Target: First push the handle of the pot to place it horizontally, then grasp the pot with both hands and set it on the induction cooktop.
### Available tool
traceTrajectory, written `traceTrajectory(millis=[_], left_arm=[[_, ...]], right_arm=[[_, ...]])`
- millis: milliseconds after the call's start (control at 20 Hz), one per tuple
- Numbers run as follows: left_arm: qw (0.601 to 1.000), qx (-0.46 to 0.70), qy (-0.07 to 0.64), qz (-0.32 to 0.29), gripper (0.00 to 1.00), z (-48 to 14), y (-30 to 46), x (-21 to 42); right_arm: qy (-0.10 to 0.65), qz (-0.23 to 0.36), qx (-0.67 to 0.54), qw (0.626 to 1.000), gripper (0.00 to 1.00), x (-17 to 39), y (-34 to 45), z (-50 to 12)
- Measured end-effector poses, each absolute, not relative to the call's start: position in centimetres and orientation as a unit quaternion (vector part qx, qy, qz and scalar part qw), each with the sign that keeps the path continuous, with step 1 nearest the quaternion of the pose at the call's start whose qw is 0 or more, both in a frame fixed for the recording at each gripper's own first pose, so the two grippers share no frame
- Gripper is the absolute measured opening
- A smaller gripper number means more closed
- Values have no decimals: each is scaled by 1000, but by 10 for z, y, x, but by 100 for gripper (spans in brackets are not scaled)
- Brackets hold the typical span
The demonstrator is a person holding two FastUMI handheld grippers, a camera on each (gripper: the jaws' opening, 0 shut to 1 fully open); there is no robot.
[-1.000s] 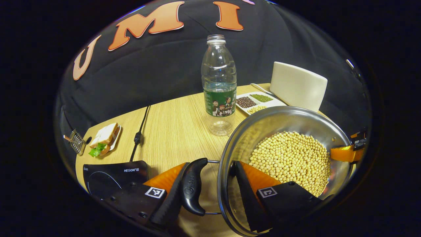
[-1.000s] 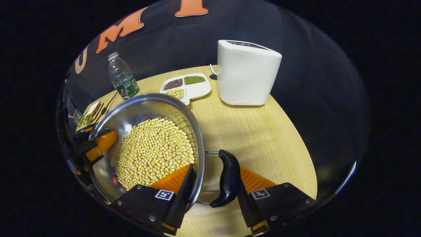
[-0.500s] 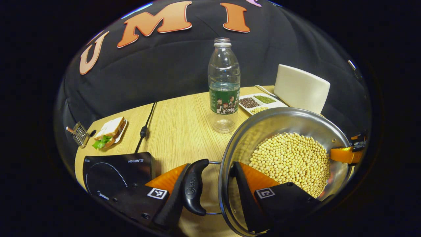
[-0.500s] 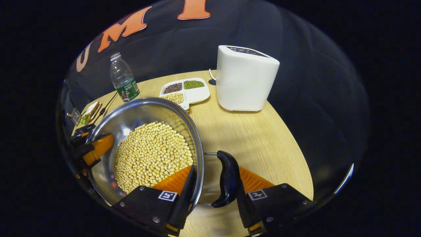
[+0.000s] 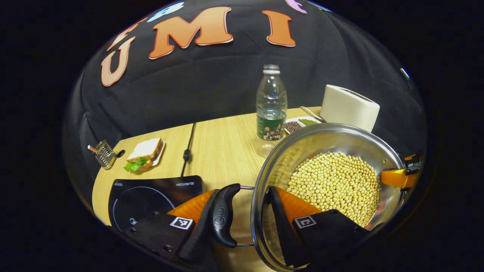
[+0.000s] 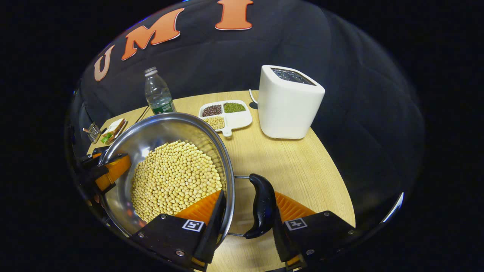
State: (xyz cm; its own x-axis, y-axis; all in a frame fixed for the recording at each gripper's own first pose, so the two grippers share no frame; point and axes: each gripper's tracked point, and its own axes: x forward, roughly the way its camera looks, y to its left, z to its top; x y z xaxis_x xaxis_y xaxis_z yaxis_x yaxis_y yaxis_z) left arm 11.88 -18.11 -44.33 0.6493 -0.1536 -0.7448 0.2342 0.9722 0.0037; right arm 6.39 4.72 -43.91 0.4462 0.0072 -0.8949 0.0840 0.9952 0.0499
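Carrying the pot (image 5: 332,181) is the step in hand, as I judge it: both side handles lie level and I have one in each tool, so the push seems done and what's left is the transfer to the induction cooktop (image 5: 151,198). The pot, full of pale beans (image 5: 336,185), appears lifted above the table (image 6: 295,166), though I cannot confirm a gap beneath it.

My left gripper (image 5: 242,215) straddles the pot's near wall, one finger outside against the black handle (image 5: 223,215) and the other inside over the beans; both press, so it is clamped on handle and rim together. My right gripper (image 6: 245,211) does likewise on the opposite handle (image 6: 261,206), fingers narrowly apart with handle and rim pinched between them.

The cooktop sits at the table's near left corner, just beside the pot on my left hand's side. Next I need to travel both hands together toward it, keeping the rim level so no beans spill, then lower the base squarely inside its ring. The bottle (image 5: 271,109) stands toward the far edge, off that path.
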Motion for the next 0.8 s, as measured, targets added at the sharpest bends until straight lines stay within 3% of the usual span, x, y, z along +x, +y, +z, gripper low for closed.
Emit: traceTrajectory(millis=[100, 150, 200, 300, 350, 450, 500, 600, 650, 700, 800], left_arm=[[909, 48, 400, -101, 82, -433, -166, 119], [909, 44, 402, -97, 82, -430, -157, 117], [909, 41, 403, -92, 82, -427, -147, 114], [912, 41, 401, -81, 79, -419, -126, 111], [914, 43, 397, -74, 82, -414, -115, 109], [915, 46, 395, -63, 82, -406, -90, 102], [916, 48, 395, -58, 82, -402, -80, 101], [915, 53, 397, -46, 82, -394, -58, 95], [916, 55, 396, -40, 79, -389, -48, 92], [916, 57, 395, -34, 82, -384, -37, 91], [917, 59, 393, -23, 79, -375, -21, 89]], right_arm=[[519, -10, 31, 854, 58, 70, 63, -427], [517, -5, 24, 856, 63, 72, 68, -421], [517, 1, 18, 856, 58, 72, 75, -415], [513, 14, 11, 858, 58, 73, 88, -408], [511, 21, 10, 859, 63, 74, 90, -400], [509, 34, 9, 860, 58, 72, 89, -390], [507, 41, 8, 861, 63, 73, 90, -388], [505, 54, 4, 862, 58, 75, 88, -392], [501, 61, 3, 863, 63, 77, 88, -392], [501, 68, 3, 863, 63, 79, 88, -392], [498, 79, 2, 863, 59, 82, 87, -391]])
